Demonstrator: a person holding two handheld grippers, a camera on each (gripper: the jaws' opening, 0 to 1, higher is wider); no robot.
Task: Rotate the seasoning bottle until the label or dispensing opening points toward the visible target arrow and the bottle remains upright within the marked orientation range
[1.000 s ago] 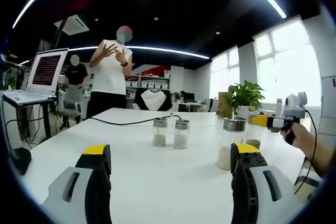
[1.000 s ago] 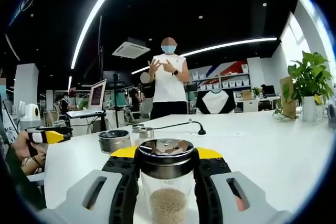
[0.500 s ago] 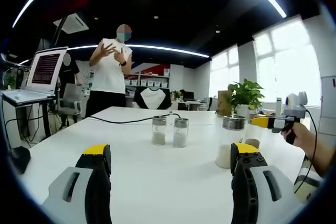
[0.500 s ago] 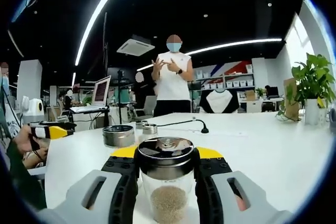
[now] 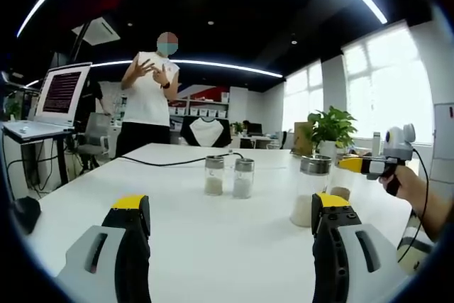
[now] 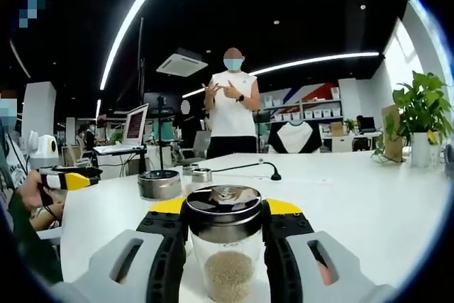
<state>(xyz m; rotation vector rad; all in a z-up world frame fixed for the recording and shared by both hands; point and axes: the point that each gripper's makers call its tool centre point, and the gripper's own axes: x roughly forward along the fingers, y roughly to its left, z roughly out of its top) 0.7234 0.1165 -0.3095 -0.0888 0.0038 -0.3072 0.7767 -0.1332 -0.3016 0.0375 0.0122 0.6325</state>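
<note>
no readable text, laptop screen (image 5: 62, 94) lines too blurred

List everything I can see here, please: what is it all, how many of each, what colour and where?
Seasoning bottle: one, clear glass, metal lid, brownish grains, upright between the right gripper's jaws.
Larger jar: one, clear, metal lid, white contents, on the table.
Small shakers: two, clear, metal lids, side by side mid-table.
Cable: one, black, across the table.
Table: one, white.
Potted plant: one, green, by the window.
Laptop: one, screen lit, on a stand beside the table.
Bystander: one, white top, standing beyond the table.
Left gripper: grey and black, yellow tips, open.
Right gripper: same colours, shut on the bottle.
</note>
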